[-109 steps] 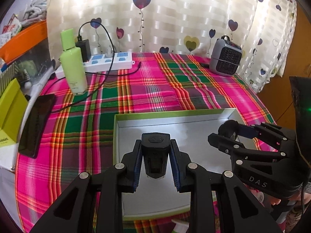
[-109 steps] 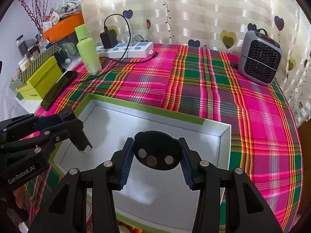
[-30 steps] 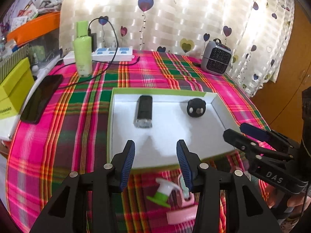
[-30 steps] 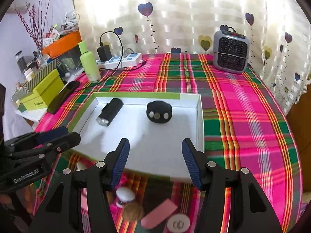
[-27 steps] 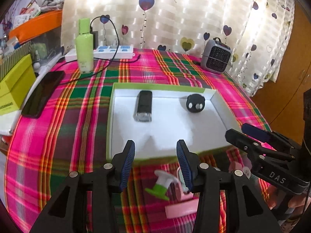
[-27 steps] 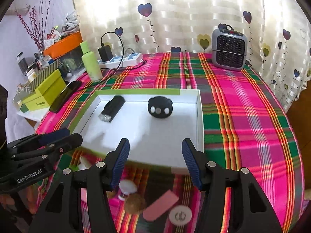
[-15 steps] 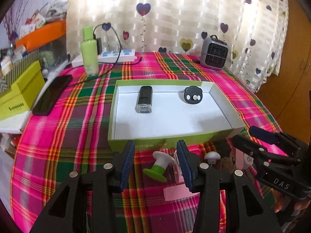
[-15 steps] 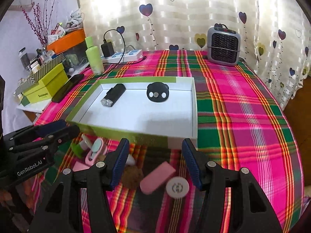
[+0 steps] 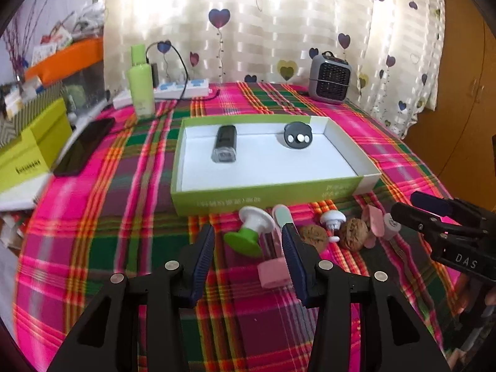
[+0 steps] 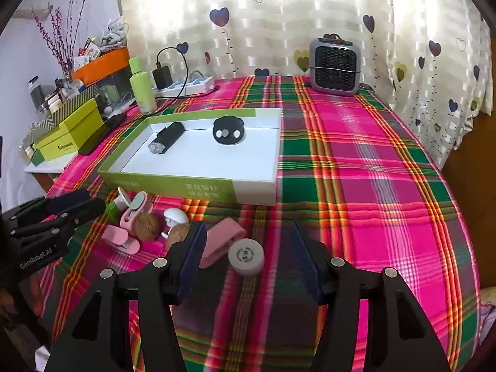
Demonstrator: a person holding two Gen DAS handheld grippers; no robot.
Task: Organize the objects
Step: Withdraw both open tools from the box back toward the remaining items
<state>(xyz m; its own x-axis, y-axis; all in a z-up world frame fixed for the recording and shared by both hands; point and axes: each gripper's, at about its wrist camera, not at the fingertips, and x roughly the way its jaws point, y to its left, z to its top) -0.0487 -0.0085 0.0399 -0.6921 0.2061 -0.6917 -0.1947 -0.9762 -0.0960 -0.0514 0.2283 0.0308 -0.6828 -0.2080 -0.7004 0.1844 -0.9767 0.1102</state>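
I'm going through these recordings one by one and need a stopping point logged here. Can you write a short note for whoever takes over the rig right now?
Left gripper: open, empty, above the green-and-white spool and a pink clip.
Right gripper: open, empty, with the round grey cap on the cloth between its fingers, not touched.
Box: holds the black flashlight and the round black gadget.
Done: those two are put away.
Left: the small things in front of the box, including two walnuts, a white knob and a pink bar, presumably go into the box.
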